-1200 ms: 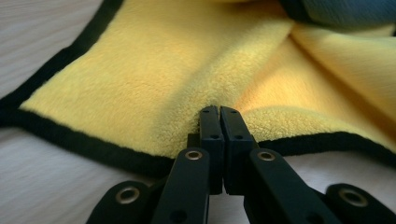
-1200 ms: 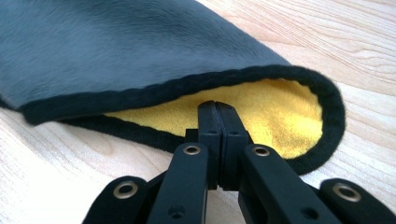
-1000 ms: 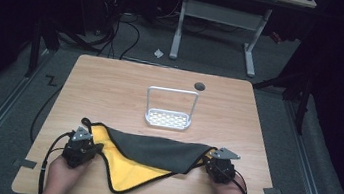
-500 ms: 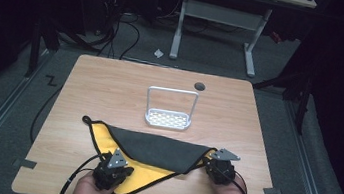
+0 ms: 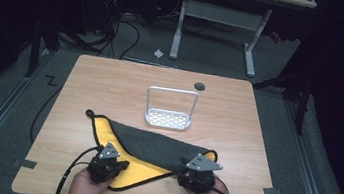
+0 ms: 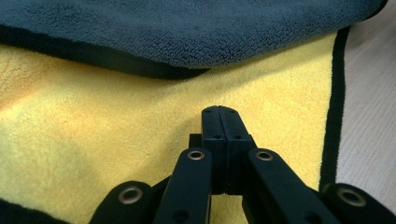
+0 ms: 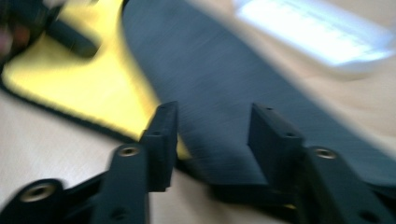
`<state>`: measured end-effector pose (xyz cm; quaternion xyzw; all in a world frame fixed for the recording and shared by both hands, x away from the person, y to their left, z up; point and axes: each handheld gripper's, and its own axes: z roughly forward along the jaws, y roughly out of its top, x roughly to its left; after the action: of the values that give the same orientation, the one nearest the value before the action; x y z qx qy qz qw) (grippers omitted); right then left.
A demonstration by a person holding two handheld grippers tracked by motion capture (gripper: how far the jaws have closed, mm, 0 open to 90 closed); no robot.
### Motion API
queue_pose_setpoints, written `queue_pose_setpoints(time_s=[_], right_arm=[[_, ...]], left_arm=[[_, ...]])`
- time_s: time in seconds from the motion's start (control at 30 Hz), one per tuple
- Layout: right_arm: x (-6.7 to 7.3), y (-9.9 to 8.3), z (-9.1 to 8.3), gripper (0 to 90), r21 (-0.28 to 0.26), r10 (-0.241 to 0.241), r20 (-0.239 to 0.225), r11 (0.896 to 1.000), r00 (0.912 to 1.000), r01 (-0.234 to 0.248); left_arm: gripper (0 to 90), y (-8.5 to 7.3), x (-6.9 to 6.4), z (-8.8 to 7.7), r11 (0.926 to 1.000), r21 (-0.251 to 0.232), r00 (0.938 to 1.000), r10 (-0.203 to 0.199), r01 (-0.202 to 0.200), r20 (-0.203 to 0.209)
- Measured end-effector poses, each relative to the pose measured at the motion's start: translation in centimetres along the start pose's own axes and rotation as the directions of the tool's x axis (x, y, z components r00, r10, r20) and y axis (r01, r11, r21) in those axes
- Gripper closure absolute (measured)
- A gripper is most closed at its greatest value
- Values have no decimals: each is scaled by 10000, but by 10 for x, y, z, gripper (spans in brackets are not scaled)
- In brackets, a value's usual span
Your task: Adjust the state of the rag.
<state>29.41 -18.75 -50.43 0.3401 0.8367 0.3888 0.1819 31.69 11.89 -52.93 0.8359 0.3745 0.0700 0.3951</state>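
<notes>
One yellow-and-grey microfibre cloth point(image 5: 153, 151) lies near the wooden table's point(image 5: 238, 116) front edge, far half open. The left hand-held gripper point(image 6: 219, 112) is closed with nothing visible between its jaws; the right hand-held gripper point(image 7: 212, 135) has just been opening, its jaws apart over the cloth.

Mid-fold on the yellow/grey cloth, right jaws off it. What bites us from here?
1. The right gripper has just been opening, with nothing pinched between the jaws, so the grey flap of the cloth lies free and may slip or spring back from its fold.
2. The left gripper is shut, low over the yellow face; moving it sideways might drag and wrinkle that layer.
3. The white rack stands just beyond the cloth; a forward sweep could snag it.
</notes>
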Motion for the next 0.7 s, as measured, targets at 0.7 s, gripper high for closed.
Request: queue_pose_setpoints(time_s=[0.7], right_arm=[[-80,7,3,838,-247,1625,2447,9866,9559,-1614]], left_arm=[[897,-27,30,-42,9989,210,9966,-397,413,-724]])
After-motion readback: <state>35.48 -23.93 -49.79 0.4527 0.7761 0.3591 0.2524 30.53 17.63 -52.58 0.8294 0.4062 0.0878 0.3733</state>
